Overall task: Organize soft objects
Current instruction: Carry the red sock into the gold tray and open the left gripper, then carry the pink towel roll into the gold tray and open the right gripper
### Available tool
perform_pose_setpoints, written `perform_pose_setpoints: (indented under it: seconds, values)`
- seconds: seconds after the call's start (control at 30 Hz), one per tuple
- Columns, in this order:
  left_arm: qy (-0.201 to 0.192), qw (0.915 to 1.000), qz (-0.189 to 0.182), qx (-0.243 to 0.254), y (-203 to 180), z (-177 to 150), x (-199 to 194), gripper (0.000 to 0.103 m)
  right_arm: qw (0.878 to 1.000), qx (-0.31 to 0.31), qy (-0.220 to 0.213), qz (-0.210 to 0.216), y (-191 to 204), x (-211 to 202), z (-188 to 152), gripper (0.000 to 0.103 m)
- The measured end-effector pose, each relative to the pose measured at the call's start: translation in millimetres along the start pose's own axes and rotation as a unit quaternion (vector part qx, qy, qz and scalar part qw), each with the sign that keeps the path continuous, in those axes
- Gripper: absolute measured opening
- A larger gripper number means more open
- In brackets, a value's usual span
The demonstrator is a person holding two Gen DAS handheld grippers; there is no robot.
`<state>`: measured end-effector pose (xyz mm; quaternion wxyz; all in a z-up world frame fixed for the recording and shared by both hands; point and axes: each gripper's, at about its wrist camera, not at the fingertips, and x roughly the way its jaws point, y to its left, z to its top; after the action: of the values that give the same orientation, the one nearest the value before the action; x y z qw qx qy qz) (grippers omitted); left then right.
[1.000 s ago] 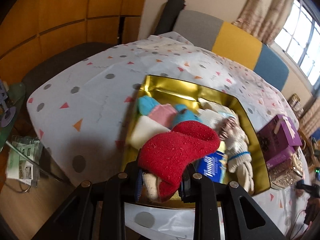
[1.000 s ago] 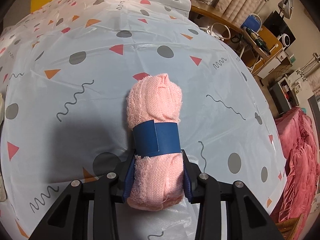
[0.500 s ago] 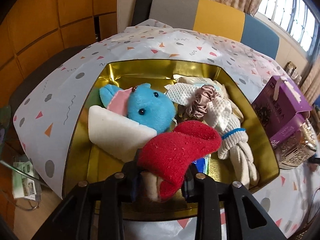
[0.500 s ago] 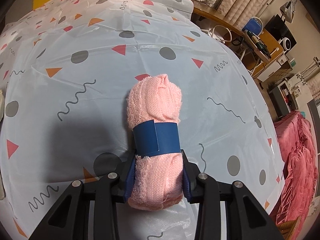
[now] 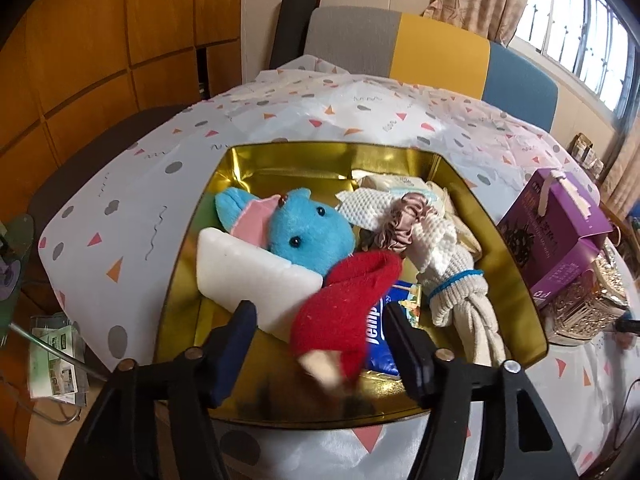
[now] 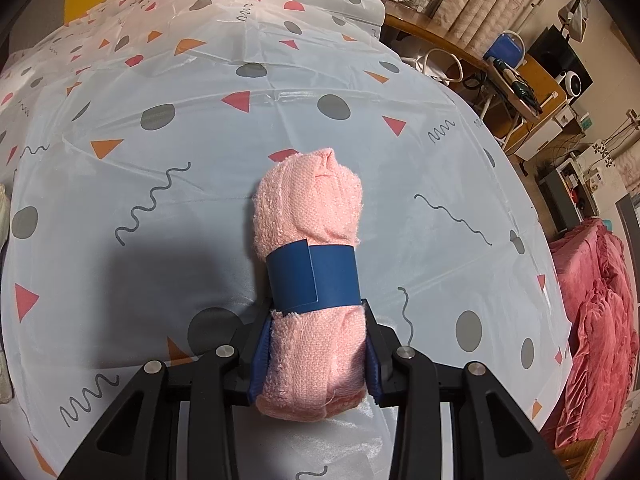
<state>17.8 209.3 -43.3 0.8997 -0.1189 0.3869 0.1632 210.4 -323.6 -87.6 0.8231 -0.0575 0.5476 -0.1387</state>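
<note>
A gold tin box (image 5: 516, 240) lies on the patterned tablecloth and holds several soft things: a blue plush toy (image 5: 308, 232), a white foam block (image 5: 248, 272), a pink scrunchie (image 5: 404, 224), knotted white cloth (image 5: 460, 300) and a blue tissue pack (image 5: 380, 340). A red sock (image 5: 348, 308), blurred at its pale cuff, lies between the fingers of my left gripper (image 5: 318, 336); its jaws are opening and the pads stand clear of the sock. My right gripper (image 6: 316, 356) is shut on a rolled pink towel (image 6: 312, 240) with a blue paper band, resting on the tablecloth.
A purple carton (image 5: 560, 236) and a gold patterned tin (image 5: 584, 304) stand right of the box. A multicoloured chair back (image 5: 436, 52) is behind the table. In the right wrist view a desk with gadgets (image 6: 516, 76) and a red blanket (image 6: 600, 328) lie beyond the table edge.
The left gripper came over the gold box and its jaws spread, letting go of the red sock, which has dropped into the box. The right gripper and pink towel have not moved.
</note>
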Motion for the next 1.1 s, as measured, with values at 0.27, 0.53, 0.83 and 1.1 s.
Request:
perform_pose_setpoints:
  seconds: [0.27, 0.53, 0.83, 1.1]
  values:
    - [-0.015, 0.9998, -0.003, -0.007, 1, -2, -20, 0.079, 1.0, 0.018, 0.0, 0.023, -7, 1, 3, 0.036]
    - [-0.014, 0.9998, -0.012, -0.007, 3, -6, -27, 0.08, 0.996, 0.043, -0.012, 0.08, -5, -8, 13, 0.035]
    - [-0.015, 0.9995, -0.017, -0.021, 11, -7, -29, 0.08, 0.99, 0.013, -0.098, 0.104, 31, -91, 79, 0.035]
    - [-0.017, 0.9991, -0.009, -0.039, 23, -7, -30, 0.085, 0.962, -0.081, -0.198, 0.167, 121, -198, 110, 0.035]
